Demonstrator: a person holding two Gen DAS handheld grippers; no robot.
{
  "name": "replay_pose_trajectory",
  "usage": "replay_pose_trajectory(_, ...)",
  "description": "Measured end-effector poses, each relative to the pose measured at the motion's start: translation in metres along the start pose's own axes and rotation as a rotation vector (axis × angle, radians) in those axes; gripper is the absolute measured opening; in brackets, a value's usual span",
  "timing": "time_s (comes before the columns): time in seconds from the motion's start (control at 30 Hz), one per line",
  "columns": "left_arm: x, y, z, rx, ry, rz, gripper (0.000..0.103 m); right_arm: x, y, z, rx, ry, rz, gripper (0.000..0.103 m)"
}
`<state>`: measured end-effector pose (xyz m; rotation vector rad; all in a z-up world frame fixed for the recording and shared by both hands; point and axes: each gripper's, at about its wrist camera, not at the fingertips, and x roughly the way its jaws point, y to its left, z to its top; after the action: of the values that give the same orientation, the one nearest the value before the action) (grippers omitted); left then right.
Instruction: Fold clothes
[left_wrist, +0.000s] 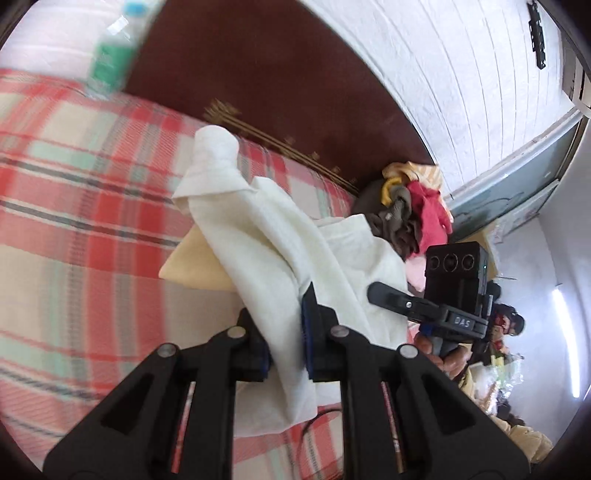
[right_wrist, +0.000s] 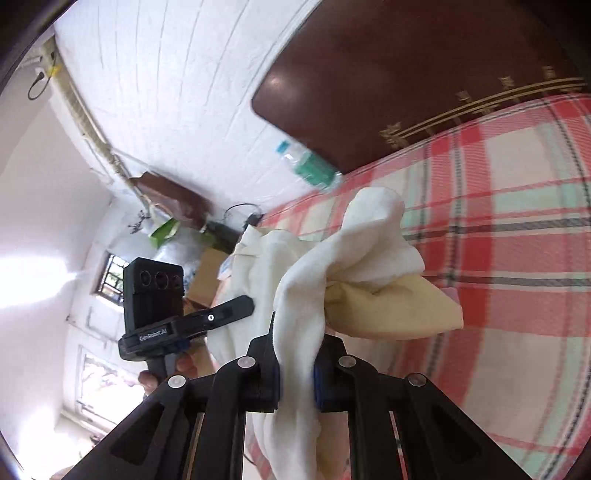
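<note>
Aloft, one white garment (left_wrist: 266, 236), two grippers (left_wrist: 286, 339) (right_wrist: 295, 360).

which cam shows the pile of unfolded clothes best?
Left wrist. The clothes pile, with red, grey-brown and yellow pieces, sits unobstructed against the headboard, beyond the white garment clamped in the left gripper. The right wrist view faces the other way and shows none of it.

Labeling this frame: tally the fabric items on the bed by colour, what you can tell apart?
White: 1, the shirt both grippers clamp
Pale yellow: 1, cloth under it
Red: 1, in the pile
Grey-brown: 1, in the pile
Yellow-striped: 1, pile top
Total: 5; the pile may hide more.
</note>
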<state>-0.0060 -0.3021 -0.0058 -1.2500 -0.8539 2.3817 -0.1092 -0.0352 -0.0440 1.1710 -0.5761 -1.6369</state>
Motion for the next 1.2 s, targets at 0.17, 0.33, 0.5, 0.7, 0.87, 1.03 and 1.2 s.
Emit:
replay_pose_trajectory(0.17,-0.100,0.060,-0.005,-0.057,-0.111,0.150,0.015,0.092,0.058,0.001,-0.022,0.074,0.103,0.012)
replay_pose_trajectory(0.33,-0.175,0.138,-0.022,-0.179,-0.191,0.326,0.015,0.204,0.101,-0.021,-0.001,0.170,0.154,0.012)
replay_pose_trajectory(0.5,-0.194,0.206,-0.054,-0.265,-0.184,0.433,0.015,0.294,0.113,-0.073,-0.028,0.278,0.085,0.012)
replay_pose_trajectory(0.7,-0.187,0.271,-0.100,-0.345,-0.148,0.488,0.015,0.334,0.089,-0.116,-0.033,0.390,-0.027,0.022)
replay_pose_trajectory(0.87,-0.199,0.266,-0.121,-0.349,-0.243,0.463,0.037,0.314,0.109,-0.115,-0.248,0.395,-0.149,0.041)
replay_pose_trajectory(1.03,-0.225,0.246,-0.145,-0.327,-0.377,0.593,0.064,0.281,0.145,-0.121,-0.481,0.308,-0.215,0.042)
replay_pose_trajectory(1.2,-0.214,0.206,-0.144,-0.088,-0.365,0.695,0.066,0.297,0.179,-0.129,-0.641,0.263,-0.208,0.042)
